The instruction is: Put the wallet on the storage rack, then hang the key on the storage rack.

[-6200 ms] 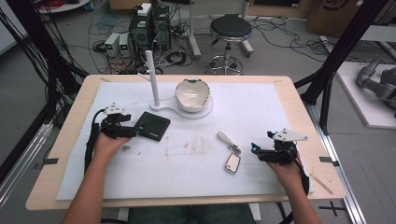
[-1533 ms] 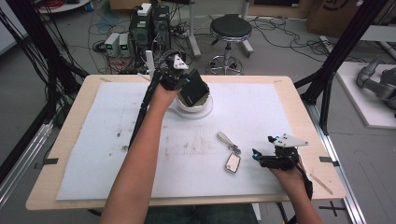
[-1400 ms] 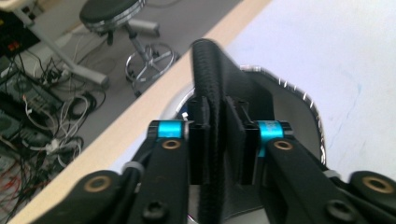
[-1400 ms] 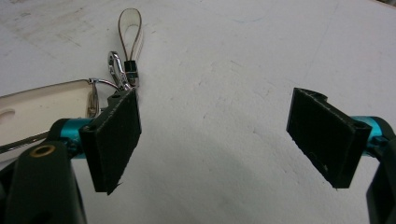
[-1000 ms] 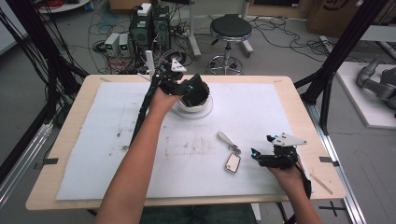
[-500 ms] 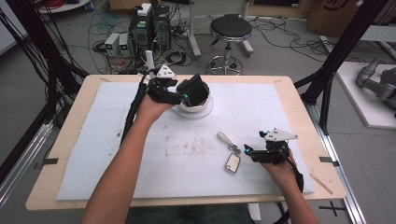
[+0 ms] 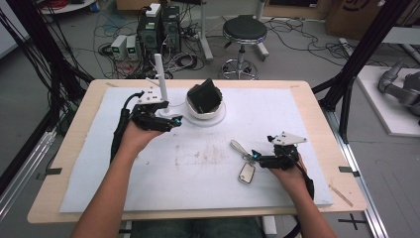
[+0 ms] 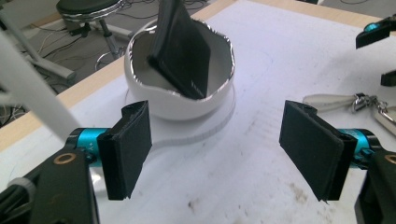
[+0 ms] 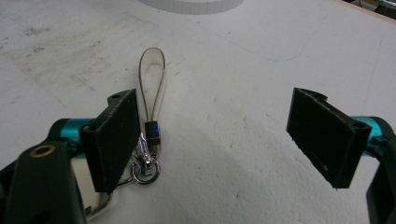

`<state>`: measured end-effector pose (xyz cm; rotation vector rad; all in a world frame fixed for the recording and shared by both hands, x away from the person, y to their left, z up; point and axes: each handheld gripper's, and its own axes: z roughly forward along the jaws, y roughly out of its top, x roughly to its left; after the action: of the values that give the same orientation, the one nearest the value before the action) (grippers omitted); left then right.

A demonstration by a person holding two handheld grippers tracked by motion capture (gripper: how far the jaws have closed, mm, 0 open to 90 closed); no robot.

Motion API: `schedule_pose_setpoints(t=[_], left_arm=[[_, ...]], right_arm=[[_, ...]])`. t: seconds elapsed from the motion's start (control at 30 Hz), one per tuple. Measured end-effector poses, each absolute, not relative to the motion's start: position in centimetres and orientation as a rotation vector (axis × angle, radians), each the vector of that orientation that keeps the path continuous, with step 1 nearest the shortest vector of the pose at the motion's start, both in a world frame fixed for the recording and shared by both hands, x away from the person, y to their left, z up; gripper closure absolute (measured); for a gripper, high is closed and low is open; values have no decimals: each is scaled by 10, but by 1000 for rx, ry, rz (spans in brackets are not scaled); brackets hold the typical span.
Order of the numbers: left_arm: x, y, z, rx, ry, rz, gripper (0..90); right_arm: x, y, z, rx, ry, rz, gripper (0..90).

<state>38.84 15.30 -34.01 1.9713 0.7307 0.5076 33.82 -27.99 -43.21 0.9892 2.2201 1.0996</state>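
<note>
Two grippers work over the white mat (image 7: 297, 119), and the white bowl (image 7: 205, 110) near its far edge serves as the landmark. Left of the bowl, just beside it, the left gripper (image 7: 173, 120) hovers with its jaws spread wide and nothing between them; in the left gripper view the black wallet (image 8: 180, 46) stands tilted inside the bowl (image 8: 154, 100), leaning on the rim, apart from both pads. A white post (image 7: 159, 74) rises just behind and left of the bowl.

Nearer the person and to the right of the bowl, well apart from it, lies the key fob with its strap (image 7: 242, 161). The right gripper (image 7: 253, 157) sits just beside it, jaws also wide; in the right gripper view the strap loop and metal ring (image 9: 150, 140) lie next to the left pad, not yet between the pads.

By my reading, the wallet step is finished and the keys are the step in hand. The next move calls for the right gripper to slide so the strap or ring sits between its pads, then close and carry it toward the bowl.

Compared with half a second ago, the left gripper has let go of the wallet and drawn back from over the bowl, while the right gripper has edged nearer the keys.
</note>
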Motion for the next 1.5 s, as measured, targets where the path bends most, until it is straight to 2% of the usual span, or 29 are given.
schedule_pose_setpoints(t=[0.4, 0.63, 0.87, 1.13, 1.5], left_arm=[[356, 181, -364, 1887, 758, 492, 250], [338, 209, -386, 1877, 820, 536, 206], [335, 238, -390, 1810, 894, 579, 178], [339, 243, -399, 1811, 903, 533, 179], [331, 249, -402, 1819, 915, 533, 179]], right_arm=[[338, -282, -433, 997, 2218, 1089, 178], [338, -281, -433, 977, 2229, 1091, 178], [340, -279, -435, 975, 2246, 1088, 178], [339, -275, -434, 972, 2251, 1086, 179], [343, -261, -432, 954, 2264, 1099, 179]])
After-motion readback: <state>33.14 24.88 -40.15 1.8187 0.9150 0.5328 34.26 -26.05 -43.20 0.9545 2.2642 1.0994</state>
